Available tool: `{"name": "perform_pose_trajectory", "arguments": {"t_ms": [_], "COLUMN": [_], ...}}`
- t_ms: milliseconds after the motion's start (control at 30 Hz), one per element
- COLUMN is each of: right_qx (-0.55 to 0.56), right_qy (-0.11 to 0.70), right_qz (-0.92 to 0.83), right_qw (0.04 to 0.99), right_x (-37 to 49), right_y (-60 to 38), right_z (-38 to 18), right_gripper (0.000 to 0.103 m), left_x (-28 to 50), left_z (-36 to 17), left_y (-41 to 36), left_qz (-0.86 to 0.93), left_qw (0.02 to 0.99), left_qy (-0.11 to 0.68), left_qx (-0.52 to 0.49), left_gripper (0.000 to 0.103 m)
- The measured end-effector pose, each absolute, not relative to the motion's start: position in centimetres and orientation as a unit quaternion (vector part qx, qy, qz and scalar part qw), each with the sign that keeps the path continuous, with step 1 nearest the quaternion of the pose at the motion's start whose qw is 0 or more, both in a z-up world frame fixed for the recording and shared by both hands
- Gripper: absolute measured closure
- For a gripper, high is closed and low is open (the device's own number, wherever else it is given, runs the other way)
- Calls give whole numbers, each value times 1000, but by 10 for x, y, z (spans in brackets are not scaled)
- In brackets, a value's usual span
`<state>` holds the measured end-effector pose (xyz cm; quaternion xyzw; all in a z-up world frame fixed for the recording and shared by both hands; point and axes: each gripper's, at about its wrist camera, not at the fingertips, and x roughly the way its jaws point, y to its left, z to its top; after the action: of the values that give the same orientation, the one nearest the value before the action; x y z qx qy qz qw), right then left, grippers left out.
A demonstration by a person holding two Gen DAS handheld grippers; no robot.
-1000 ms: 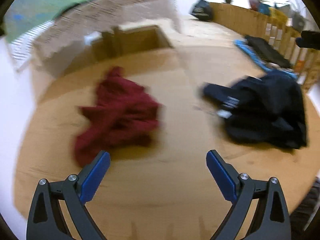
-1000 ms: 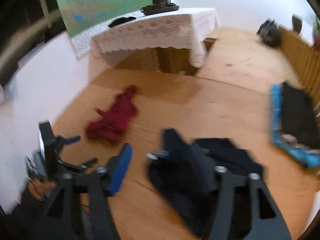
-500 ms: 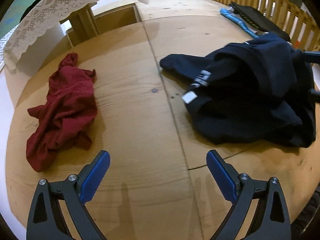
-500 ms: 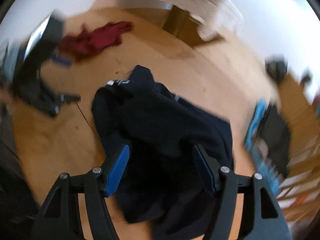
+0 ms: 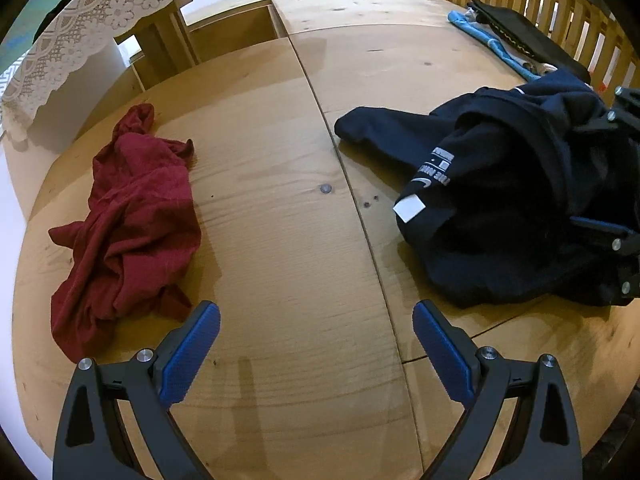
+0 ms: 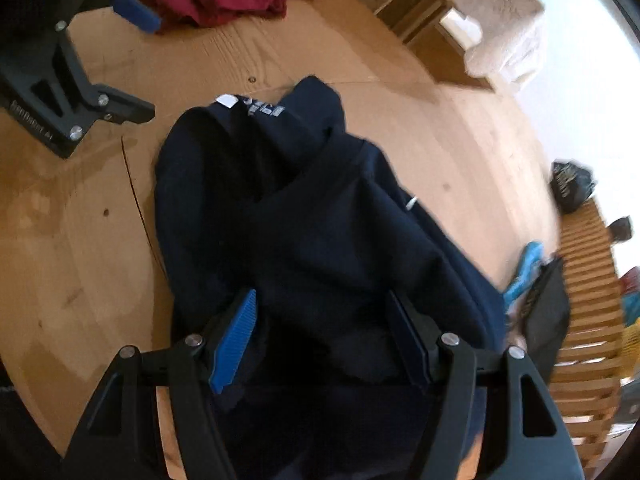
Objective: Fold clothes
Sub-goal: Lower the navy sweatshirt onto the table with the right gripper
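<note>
Clothes lie in two crumpled heaps on the wooden worktop [image 5: 280, 220]: a navy garment [image 6: 304, 216] bunched to the person's right, and a red garment [image 5: 132, 216] well apart from it on the left, neither folded yet. The right tool [image 6: 324, 336] is down over the near edge of the navy heap, its jaws about half spread and just now narrowing, with dark cloth between them; I cannot tell whether the pads press it yet. The left tool [image 5: 316, 352] hangs spread wide over bare wood between the two heaps, holding nothing.

My worry is the bite. The navy cloth is piled in several layers there, so the jaws could take a thick wad instead of a single hem, and lifting that would drag the whole lump without opening it out. A shallow pinch might slip free instead. The heap also sits close to the slatted rail [image 6: 588, 304] and other items, so a hard pull could snag them.
</note>
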<state>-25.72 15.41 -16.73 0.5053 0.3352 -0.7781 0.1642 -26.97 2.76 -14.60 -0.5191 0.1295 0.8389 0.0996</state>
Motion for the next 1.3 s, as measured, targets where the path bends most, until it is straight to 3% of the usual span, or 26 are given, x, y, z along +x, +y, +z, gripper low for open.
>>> {"name": "perform_pose_trajectory", "arguments": {"t_ms": [67,167,500,733,933,1300], "right_qx": [529,529,472,474,474,476], "right_qy": [264,182,5,-79,-87,-76], "right_qz": [-788,-808,-872,-873,-871,-869], "right_qw": [173,184,129,88,94,109], "right_x": [-268,-275,-297,-321,-315,-309], "right_y": [168,191,284,337,350,350], "right_z": [-160,-139,-76,-87,-95,-102], "right_gripper": [87,95,97,97,97,97], "left_x": [-271,-273,-270,-257,-246,-240], "left_z": [-146,-148,-149,-134,-137,-139], "left_y": [29,31,56,99,138,147], "left_qz": [838,837,831,829,848,861], "left_qw": [101,101,117,167,122,105], "left_qy": [133,134,132,105,192,192], "left_qx": [-520,-521,-527,-523,-478,-460], "left_gripper": [6,6,6,6,6,5]}}
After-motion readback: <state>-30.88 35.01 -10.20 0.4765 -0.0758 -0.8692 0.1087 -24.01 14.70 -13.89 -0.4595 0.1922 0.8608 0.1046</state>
